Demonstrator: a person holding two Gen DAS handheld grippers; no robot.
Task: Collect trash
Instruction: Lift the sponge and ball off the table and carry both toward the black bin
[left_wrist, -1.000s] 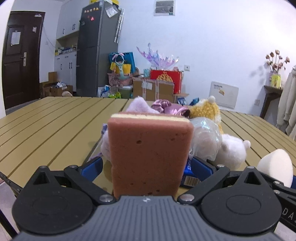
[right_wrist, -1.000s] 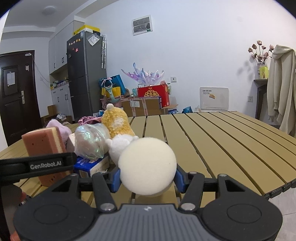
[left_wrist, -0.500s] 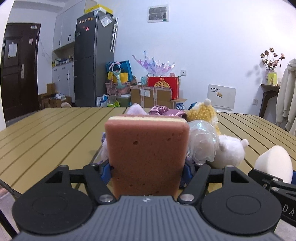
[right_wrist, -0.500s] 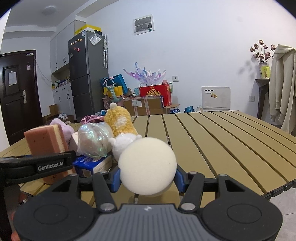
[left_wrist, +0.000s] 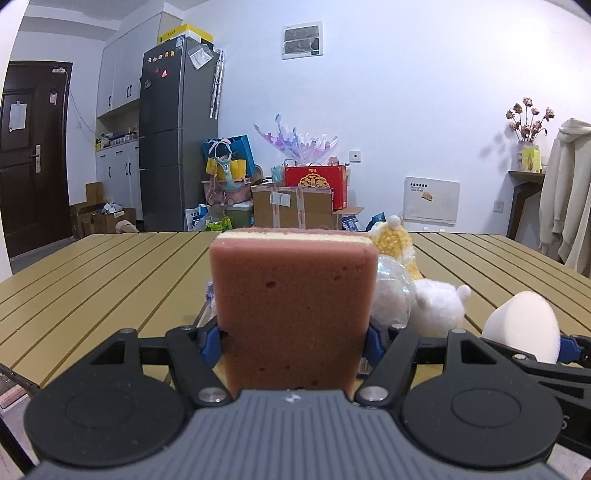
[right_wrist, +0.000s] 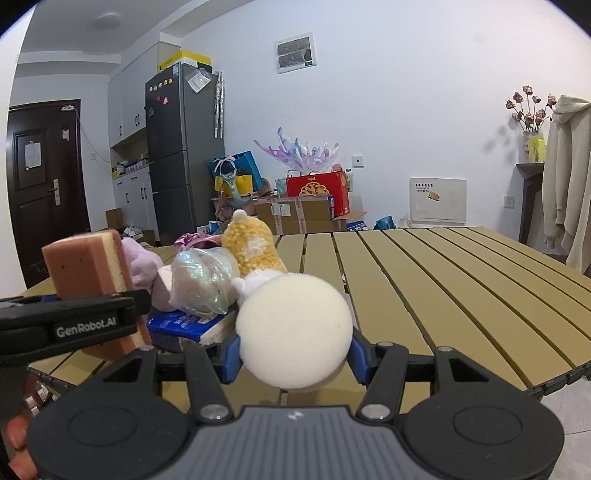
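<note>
A pinkish-brown sponge (left_wrist: 295, 295) with a cream layer on its back stands upright between the blue pads of my left gripper (left_wrist: 291, 338), which is shut on its lower sides. The right wrist view shows that sponge (right_wrist: 85, 266) at the left, behind one of the left gripper's black fingers (right_wrist: 85, 314). My right gripper (right_wrist: 295, 356) is shut on a round white foam ball (right_wrist: 293, 328), just above the near edge of the slatted table (right_wrist: 424, 280). The ball (left_wrist: 521, 325) also shows at the right of the left wrist view.
A pile lies on the table just beyond both grippers: a crumpled clear plastic bag (right_wrist: 201, 280), a blue tissue packet (right_wrist: 184, 325), a yellow knitted toy (right_wrist: 255, 247), a purple plush (right_wrist: 138, 258) and a white plush (left_wrist: 439, 302). A person's fingertip (right_wrist: 16, 435) shows at the bottom left.
The left gripper's jaws have come in from wide apart and now press on the sponge. The left view has tipped up slightly. The right gripper and its ball have stayed still.
</note>
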